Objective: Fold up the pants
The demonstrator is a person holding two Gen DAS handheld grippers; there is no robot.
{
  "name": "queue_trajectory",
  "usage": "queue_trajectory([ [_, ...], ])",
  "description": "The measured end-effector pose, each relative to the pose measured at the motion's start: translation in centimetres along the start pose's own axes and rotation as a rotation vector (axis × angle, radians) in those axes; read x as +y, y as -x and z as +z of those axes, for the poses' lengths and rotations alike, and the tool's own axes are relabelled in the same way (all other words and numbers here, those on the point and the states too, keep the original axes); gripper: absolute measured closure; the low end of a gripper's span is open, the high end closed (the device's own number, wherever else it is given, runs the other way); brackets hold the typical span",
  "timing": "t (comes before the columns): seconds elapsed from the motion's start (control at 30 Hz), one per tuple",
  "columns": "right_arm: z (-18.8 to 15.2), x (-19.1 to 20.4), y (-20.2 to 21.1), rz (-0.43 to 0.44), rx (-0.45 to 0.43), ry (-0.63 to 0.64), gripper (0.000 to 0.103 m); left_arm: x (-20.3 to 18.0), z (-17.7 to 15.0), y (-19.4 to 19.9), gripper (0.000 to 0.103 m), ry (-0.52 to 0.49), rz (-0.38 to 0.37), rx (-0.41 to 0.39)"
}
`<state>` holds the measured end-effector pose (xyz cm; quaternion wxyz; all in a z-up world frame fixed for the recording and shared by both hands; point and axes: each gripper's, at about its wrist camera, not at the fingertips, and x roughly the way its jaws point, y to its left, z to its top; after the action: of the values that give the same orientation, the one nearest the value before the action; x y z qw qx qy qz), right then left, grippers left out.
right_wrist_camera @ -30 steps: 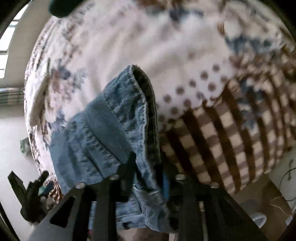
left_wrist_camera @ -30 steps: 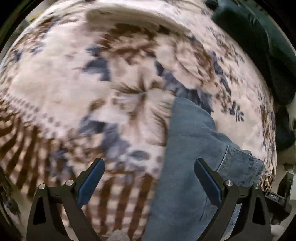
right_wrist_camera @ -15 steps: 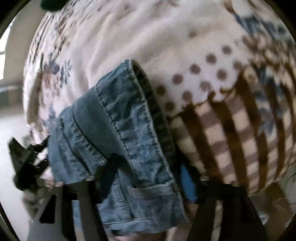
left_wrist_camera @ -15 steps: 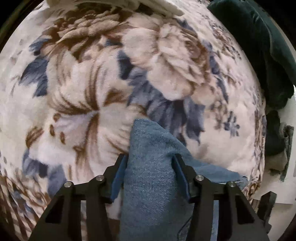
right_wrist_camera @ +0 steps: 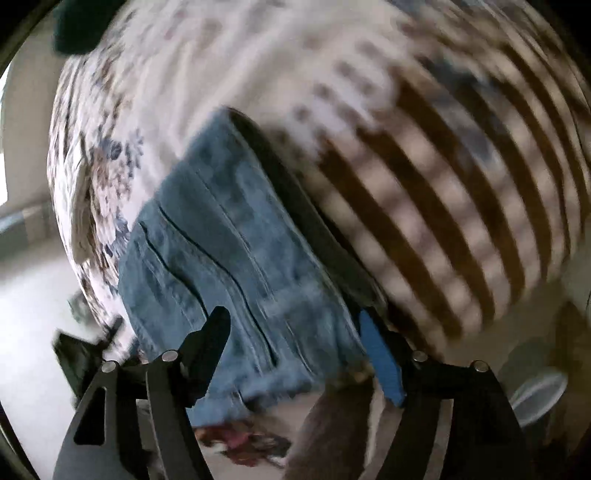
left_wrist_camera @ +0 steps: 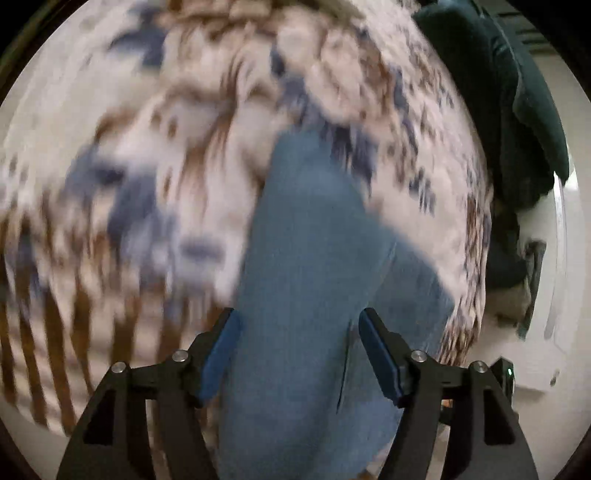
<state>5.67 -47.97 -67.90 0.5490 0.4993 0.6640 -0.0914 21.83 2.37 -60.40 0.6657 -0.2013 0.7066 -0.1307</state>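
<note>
Blue denim pants (left_wrist_camera: 306,295) lie on a floral and striped blanket (left_wrist_camera: 147,147). In the left wrist view my left gripper (left_wrist_camera: 299,354) has its fingers on either side of a fold of denim, pressing against it. In the right wrist view the waistband end of the pants (right_wrist_camera: 229,240) sits between the fingers of my right gripper (right_wrist_camera: 295,350), which stand wide apart and do not pinch the cloth. The left gripper (right_wrist_camera: 81,354) shows dark at the lower left of the right wrist view. Both views are motion-blurred.
A dark green cloth (left_wrist_camera: 509,110) lies at the blanket's far right edge, and shows again in the right wrist view (right_wrist_camera: 77,26). The blanket's edge drops to a pale floor (right_wrist_camera: 33,295). A round white object (right_wrist_camera: 535,395) sits on the floor at right.
The left gripper went from open to closed on a fold of denim and has lifted back with it. The right gripper opened from a pinch on the waistband.
</note>
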Motion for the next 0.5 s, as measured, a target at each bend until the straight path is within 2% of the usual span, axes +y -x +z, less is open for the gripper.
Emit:
queue_trajectory([
  [0.07,-1.1,-1.4,-0.9,0.022,0.027,-0.080,0.028,0.3,-1.9,-0.6,0.037,-0.036,0.032,0.007],
  [0.13,-1.7,-2.4,-2.9,0.087,0.081,-0.135,0.028,0.2,-2.9,-0.4,0.050,-0.088,0.051,-0.034],
  [0.17,-1.9,-2.7,-3.7,0.103,0.100,-0.154,0.032,0.2,-3.1,-0.4,0.056,-0.109,0.063,-0.046],
  [0.2,-2.2,-2.8,-4.8,0.143,0.100,-0.175,0.041,0.0,-3.2,-0.4,0.059,-0.133,0.091,-0.055],
  [0.23,-2.4,-2.8,-5.3,0.162,0.091,-0.175,0.057,0.2,-3.1,-0.7,0.059,-0.146,0.109,-0.052],
  [0.33,-2.3,-2.0,-6.2,0.123,0.071,-0.137,0.060,1.1,-2.3,-1.9,0.057,-0.148,0.124,-0.018],
  [0.4,-2.4,-1.9,-6.6,0.137,0.069,-0.114,0.057,1.2,-1.7,-1.9,0.050,-0.127,0.078,-0.010],
  [0.47,-2.6,-1.5,-7.1,0.188,0.081,-0.044,0.036,1.5,-1.6,-1.5,0.042,-0.097,0.047,-0.023],
  [0.5,-2.8,-1.4,-7.5,0.234,0.090,-0.022,0.032,1.7,-1.7,-1.5,0.041,-0.087,0.022,-0.032],
])
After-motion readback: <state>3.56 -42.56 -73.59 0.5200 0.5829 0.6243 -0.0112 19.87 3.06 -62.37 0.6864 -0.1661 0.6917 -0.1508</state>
